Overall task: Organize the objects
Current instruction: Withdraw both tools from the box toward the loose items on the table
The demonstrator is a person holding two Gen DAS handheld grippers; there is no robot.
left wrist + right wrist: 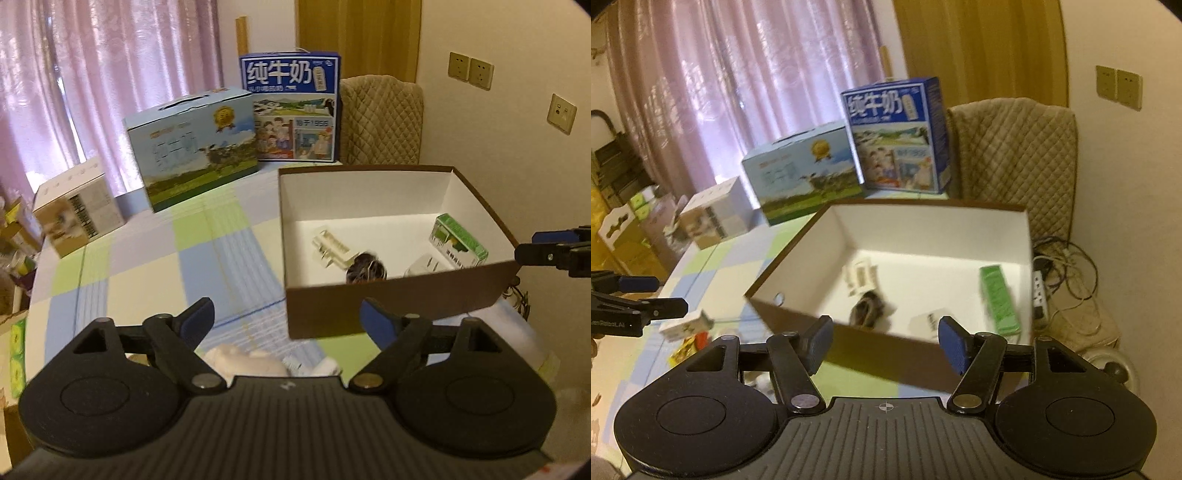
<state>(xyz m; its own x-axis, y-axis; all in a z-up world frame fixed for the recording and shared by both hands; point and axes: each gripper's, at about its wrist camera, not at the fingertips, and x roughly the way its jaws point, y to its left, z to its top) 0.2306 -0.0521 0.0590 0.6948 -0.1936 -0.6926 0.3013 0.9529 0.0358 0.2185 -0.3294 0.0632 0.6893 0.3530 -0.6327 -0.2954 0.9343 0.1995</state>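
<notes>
Left gripper (286,319): jaws wide apart, nothing between them, hovering above the tabletop (147,258) just in front of the near wall of the brown cardboard box (399,299). Under it, low in the left wrist view, lie a pale crumpled item (243,360) and something white beside it; both too blurred to identify

Right gripper (884,341): jaws likewise spread, empty, above the near wall of the same box (886,354). In the left wrist view its fingers (546,253) show at the box's right corner; contact cannot be told

Box contents, white interior, open top:
- green carton (999,301) against the right wall, lying on its side
- white plug adapter (862,277) near the middle
- dark coiled item (866,312) just in front of the adapter
- small white box (925,321) near the front wall

Loose on the tabletop left of the box: small white packet (687,325), yellow-red wrapper (689,345)

Rear of tabletop: three milk cartons in a row, blue one (291,107) upright
</notes>
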